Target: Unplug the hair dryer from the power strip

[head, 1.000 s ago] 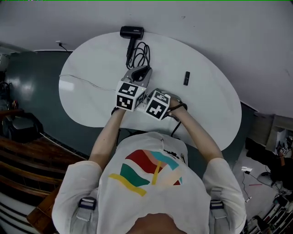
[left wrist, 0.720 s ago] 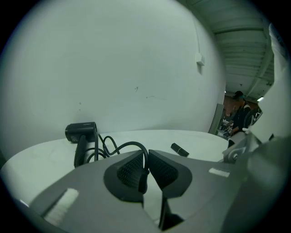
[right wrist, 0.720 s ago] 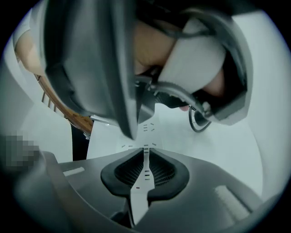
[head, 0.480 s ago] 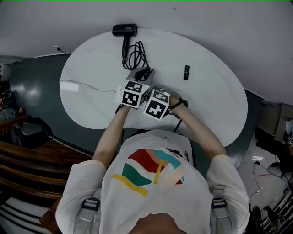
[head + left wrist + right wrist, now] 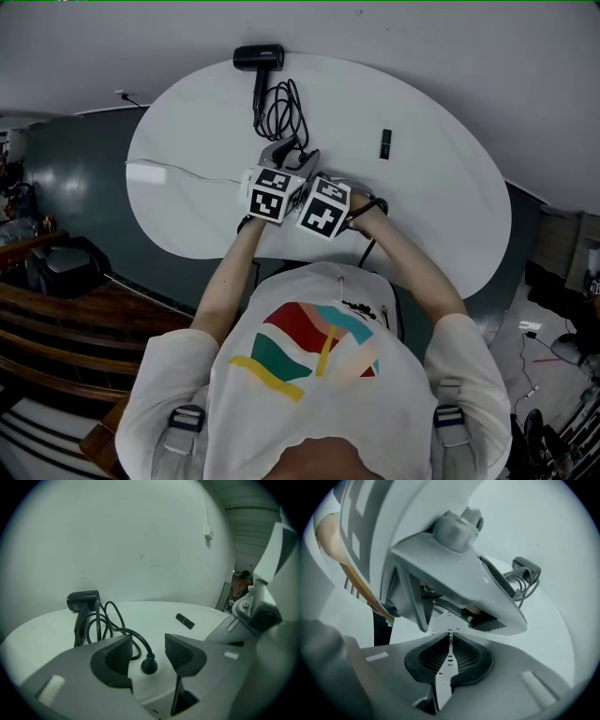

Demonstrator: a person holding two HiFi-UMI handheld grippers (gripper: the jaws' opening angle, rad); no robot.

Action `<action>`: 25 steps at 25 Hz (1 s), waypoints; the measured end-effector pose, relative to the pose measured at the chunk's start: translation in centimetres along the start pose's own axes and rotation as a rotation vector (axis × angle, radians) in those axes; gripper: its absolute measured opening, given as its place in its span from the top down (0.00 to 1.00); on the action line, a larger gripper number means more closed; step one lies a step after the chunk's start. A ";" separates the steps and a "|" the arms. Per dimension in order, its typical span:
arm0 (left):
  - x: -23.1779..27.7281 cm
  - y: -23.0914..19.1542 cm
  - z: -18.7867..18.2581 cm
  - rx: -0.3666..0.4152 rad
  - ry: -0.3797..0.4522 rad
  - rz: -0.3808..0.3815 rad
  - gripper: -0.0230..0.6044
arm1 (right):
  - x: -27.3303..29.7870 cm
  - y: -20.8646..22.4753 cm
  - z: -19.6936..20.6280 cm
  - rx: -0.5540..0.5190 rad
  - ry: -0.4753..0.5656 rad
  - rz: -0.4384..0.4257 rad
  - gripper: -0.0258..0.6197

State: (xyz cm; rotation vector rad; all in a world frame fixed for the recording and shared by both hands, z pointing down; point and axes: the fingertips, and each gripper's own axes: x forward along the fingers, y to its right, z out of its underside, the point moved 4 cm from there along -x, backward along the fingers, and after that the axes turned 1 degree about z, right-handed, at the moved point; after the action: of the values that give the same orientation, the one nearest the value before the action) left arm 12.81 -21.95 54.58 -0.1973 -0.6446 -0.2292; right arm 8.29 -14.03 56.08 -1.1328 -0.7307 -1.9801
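The person leans over the white table (image 5: 441, 206) with both claws held close together near its front edge, their marker cubes almost touching. The left gripper (image 5: 145, 649) is wide open. The black plug (image 5: 149, 665) stands on end in the gap between its jaws, and neither pad (image 5: 119, 654) is touching it. From where I stand I can't tell whether the pins are still seated or already out. From the plug the cord (image 5: 281, 111) rises, bends away and lies in loose loops toward the far side of the table. It ends at the dryer (image 5: 258, 58), which lies on its side at the far rim, next to the wall. The right gripper (image 5: 450, 656) is closed down to a slit. It pinches a thin white piece with small printed marks that looks like the edge of the strip (image 5: 443, 688). That piece runs forward under the body of the left gripper, which fills the upper part of the right gripper's view. In the head view the two claws cover most of the strip. A thin white cable (image 5: 183, 172) trails across the table from the left toward the claws. A small black stick (image 5: 385, 143) lies by itself to the right, well apart from the cord and the grippers.
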 end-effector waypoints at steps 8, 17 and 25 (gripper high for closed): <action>-1.9 -1.1 0.6 -0.094 0.044 -0.036 0.55 | 0.0 -0.1 -0.1 -0.016 -0.008 0.015 0.91; -5.6 -1.1 -1.2 -0.148 0.175 -0.092 0.56 | 0.0 -0.4 -0.2 -0.026 -0.023 0.057 0.91; -11.7 -1.2 -3.5 -0.225 0.405 -0.209 0.66 | 0.1 -0.8 -0.2 -0.035 -0.025 0.140 0.91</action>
State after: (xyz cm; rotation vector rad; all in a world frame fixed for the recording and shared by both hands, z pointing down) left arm 5.37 -22.19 44.78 -0.2907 -0.2341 -0.5289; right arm 7.53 -13.72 55.98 -1.1982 -0.6147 -1.8711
